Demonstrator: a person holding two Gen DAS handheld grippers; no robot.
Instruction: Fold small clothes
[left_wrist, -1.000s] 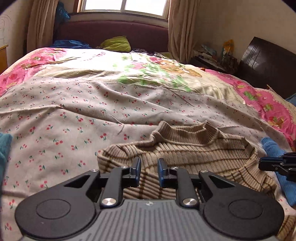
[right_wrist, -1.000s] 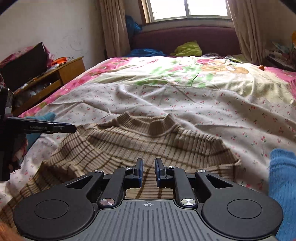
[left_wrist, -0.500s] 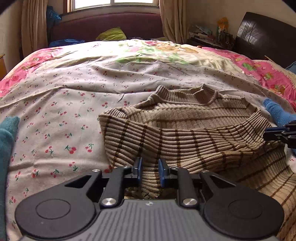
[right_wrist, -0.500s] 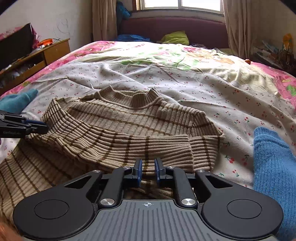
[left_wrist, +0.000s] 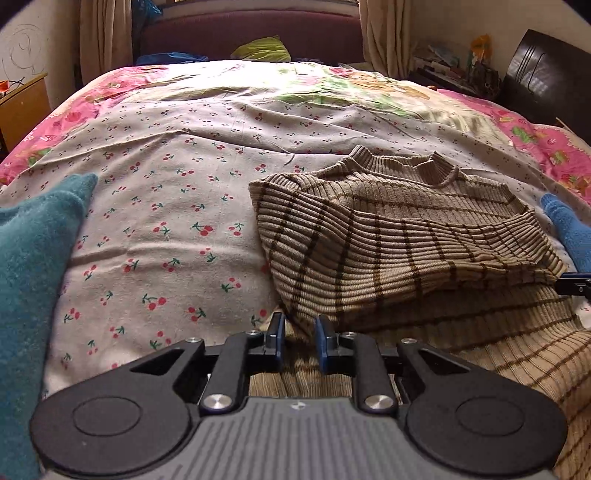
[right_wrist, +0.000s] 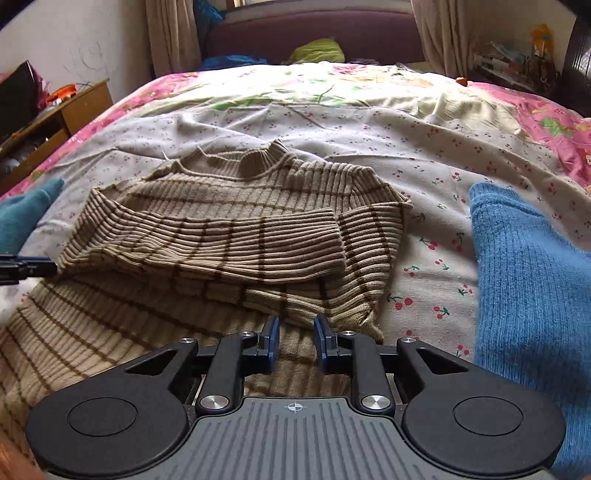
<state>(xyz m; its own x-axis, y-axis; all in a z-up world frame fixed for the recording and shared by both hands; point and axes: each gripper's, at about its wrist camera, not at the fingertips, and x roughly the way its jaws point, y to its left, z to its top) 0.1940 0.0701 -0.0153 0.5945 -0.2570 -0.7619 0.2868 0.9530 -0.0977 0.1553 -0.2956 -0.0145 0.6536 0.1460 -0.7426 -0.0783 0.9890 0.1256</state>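
Left wrist view: the left gripper (left_wrist: 299, 341) sits low over the near hem of the striped sweater (left_wrist: 406, 236), which lies on the cherry-print sheet (left_wrist: 166, 206) right of centre. Its blue fingers (left_wrist: 276, 334) stand a little apart with sweater fabric lying in the gap; whether they pinch the cloth cannot be told. Half a second ago the same fingers were drawn closer on a raised fold of knit; now the gap is wider and the fold lies flatter, with the sleeves crossed over the chest and the collar at the far end. A teal garment (left_wrist: 33, 258) fills the left edge, larger in frame than before. A blue garment (left_wrist: 569, 229) shows at the right edge, and the tip of the right gripper (left_wrist: 574, 286) touches the sweater's right side.

Right wrist view: the right gripper (right_wrist: 295, 339) hovers at the near right corner of the striped sweater (right_wrist: 236, 229). The fingers (right_wrist: 324, 336) are parted slightly wider than half a second ago, with the hem just beyond them and flat fabric beneath; no grip is evident. The blue garment (right_wrist: 528, 280) lies to the right on the cherry-print sheet (right_wrist: 443, 155), the teal garment (right_wrist: 22, 214) far left, and the left gripper (right_wrist: 26, 267) pokes in at the sweater's left edge.
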